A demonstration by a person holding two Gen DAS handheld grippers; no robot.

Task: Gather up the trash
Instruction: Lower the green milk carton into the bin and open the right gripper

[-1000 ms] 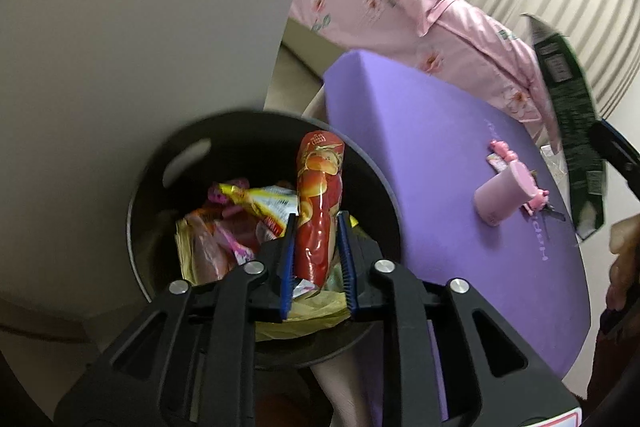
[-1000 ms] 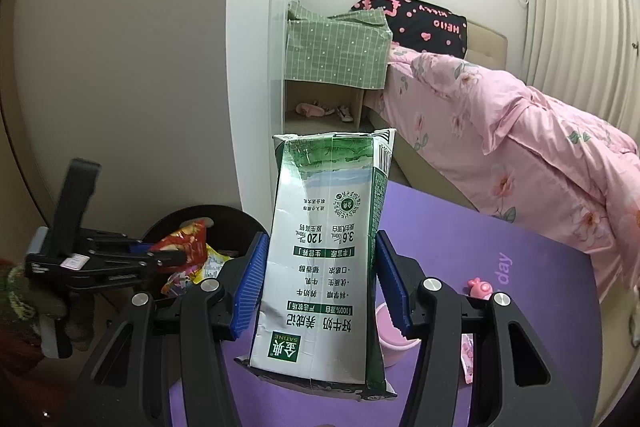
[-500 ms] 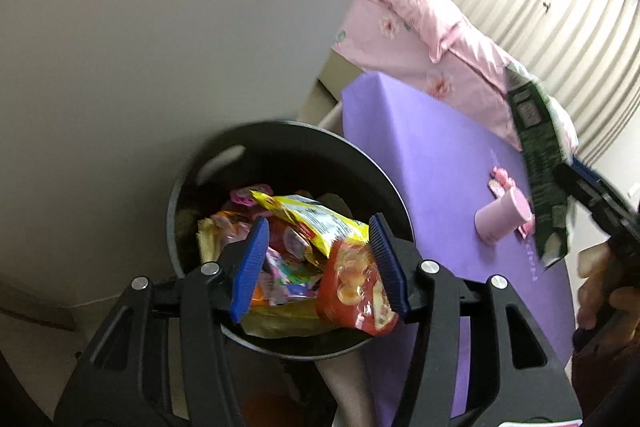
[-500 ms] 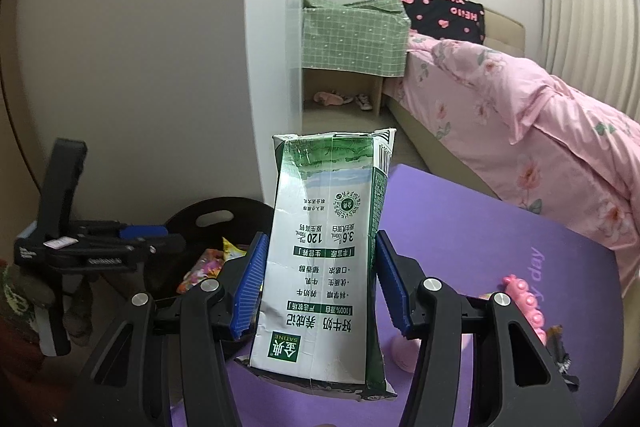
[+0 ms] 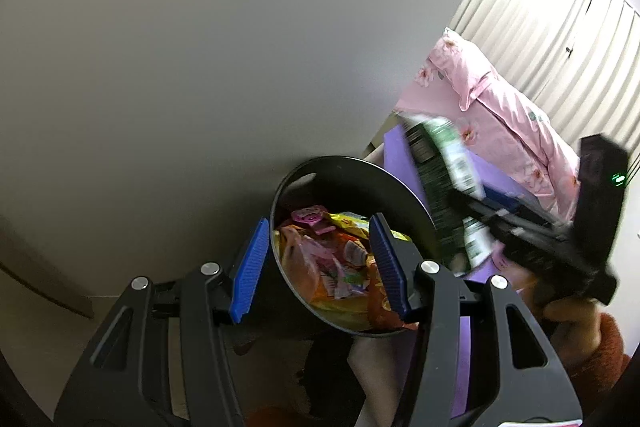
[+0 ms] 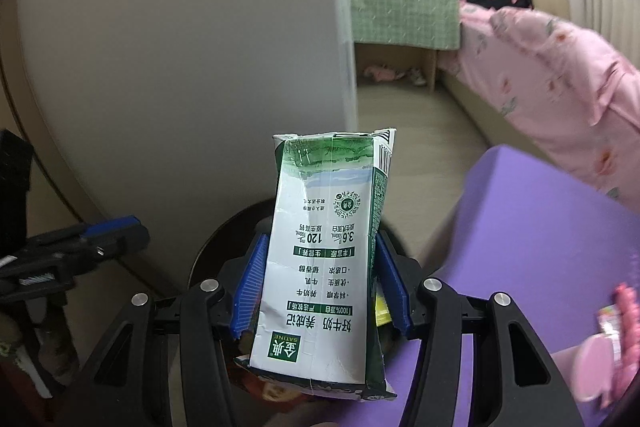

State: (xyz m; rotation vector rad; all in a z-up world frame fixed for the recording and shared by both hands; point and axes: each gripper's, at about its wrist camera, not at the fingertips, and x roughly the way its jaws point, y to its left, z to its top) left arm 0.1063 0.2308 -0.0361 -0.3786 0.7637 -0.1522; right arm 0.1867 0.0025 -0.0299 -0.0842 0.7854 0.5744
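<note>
milk carton point(image 6: 320, 259): glossy printed paperboard, creased, torn rough along its 12 o'clock edge
bin point(image 5: 404, 187): black, smooth, faintly shiny wall
wrappers point(image 5: 336, 259): crinkled glossy plastic film, heaped inside the bin
left gripper point(image 5: 320, 263): matt black plastic arms, ribbed blue pads, bright metal screws
mat point(image 6: 540, 227): matt purple, smooth
quilt point(image 6: 560, 67): soft pink cloth, at 2 o'clock
wall point(image 5: 200, 47): plain matt finish

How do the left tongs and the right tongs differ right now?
The left tongs are open and empty; the right tongs are shut on a milk carton. The left tongs hang over the bin of wrappers; the right tongs carry the carton toward it. Both have blue pads.
</note>
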